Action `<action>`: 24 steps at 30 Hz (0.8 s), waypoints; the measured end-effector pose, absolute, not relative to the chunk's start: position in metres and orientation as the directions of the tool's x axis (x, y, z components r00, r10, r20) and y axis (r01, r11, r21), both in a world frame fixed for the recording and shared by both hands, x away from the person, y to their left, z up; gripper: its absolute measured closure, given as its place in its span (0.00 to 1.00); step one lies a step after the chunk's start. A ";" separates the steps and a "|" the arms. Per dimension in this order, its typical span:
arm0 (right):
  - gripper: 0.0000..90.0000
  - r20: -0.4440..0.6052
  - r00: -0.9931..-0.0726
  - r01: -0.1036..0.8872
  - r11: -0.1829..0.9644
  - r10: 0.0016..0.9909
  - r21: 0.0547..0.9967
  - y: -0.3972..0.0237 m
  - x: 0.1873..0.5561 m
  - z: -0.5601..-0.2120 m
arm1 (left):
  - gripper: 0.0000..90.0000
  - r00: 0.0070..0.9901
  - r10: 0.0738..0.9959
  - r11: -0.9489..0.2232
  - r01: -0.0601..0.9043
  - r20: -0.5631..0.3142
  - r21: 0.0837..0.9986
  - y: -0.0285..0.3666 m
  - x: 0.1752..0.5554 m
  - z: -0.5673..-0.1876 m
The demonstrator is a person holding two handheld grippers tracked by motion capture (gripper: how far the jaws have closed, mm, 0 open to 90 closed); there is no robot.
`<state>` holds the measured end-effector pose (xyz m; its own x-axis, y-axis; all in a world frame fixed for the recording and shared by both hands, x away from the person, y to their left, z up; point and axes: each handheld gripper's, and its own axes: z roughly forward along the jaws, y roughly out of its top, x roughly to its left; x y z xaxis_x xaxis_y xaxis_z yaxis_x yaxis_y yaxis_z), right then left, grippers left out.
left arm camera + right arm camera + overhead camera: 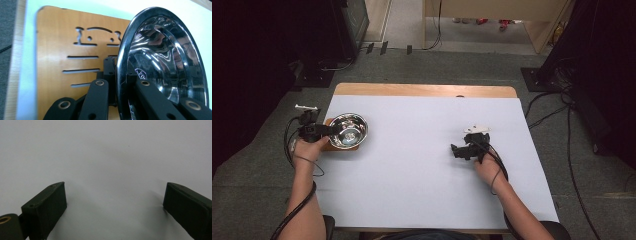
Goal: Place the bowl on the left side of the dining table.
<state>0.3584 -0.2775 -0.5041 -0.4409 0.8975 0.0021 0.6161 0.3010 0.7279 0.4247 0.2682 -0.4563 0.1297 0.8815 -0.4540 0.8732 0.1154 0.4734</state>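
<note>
A shiny steel bowl (pixel 349 130) sits at the table's left side, above a small wooden board (pixel 332 146). My left gripper (pixel 331 131) is shut on the bowl's near-left rim. In the left gripper view the rim of the bowl (pixel 160 57) stands between the two black jaws of that gripper (pixel 120 86), one inside and one outside. The board (pixel 55 45) below it has slots and a face-like cut-out. My right gripper (pixel 455 150) rests low over the white surface at centre right, open. Its fingers (pixel 47 207) stand wide apart with nothing between them.
A white sheet (pixel 422 170) covers most of the wooden table (pixel 422 90). Cables trail over the grey floor at the right (pixel 562 110), and dark equipment stands at the back left (pixel 347 25).
</note>
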 end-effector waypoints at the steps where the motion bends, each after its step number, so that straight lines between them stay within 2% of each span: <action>1: 0.05 0.002 -0.441 0.616 0.301 0.898 0.728 -0.277 0.358 -0.504 | 0.96 0.123 0.881 0.123 0.873 -0.457 0.472 0.270 0.424 -0.457; 24: 0.05 0.001 -0.439 0.616 0.301 0.898 0.728 -0.277 0.358 -0.504 | 0.96 0.069 0.901 0.163 0.862 -0.429 0.481 0.282 0.425 -0.467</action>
